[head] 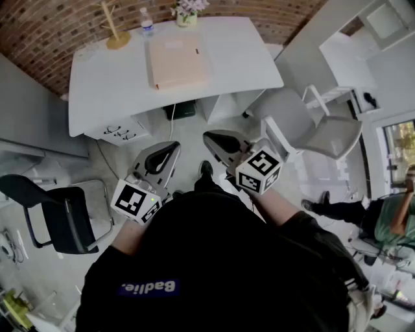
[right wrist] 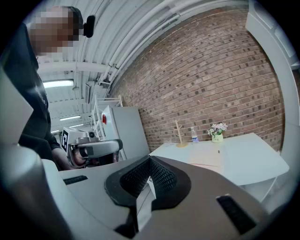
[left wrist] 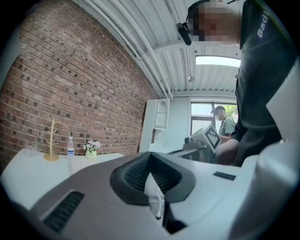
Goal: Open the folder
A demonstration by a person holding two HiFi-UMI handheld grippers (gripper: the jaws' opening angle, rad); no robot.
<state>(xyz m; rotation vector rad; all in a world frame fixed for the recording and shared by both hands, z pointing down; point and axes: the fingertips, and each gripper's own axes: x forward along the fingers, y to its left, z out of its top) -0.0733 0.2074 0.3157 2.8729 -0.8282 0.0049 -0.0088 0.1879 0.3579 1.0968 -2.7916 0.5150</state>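
Head view: peach folder (head: 176,59) closed, flat on the white table (head: 104,78) at upper centre of the frame. Left gripper (head: 170,150) and right gripper (head: 211,138) lower down, mid-frame, well apart from it. Both pairs of jaws pressed together, nothing between them.

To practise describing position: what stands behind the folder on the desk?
Behind the folder, at the far edge of the desk, stand a water bottle and a flower pot; a wooden stand is farther left. Nothing there is covered.
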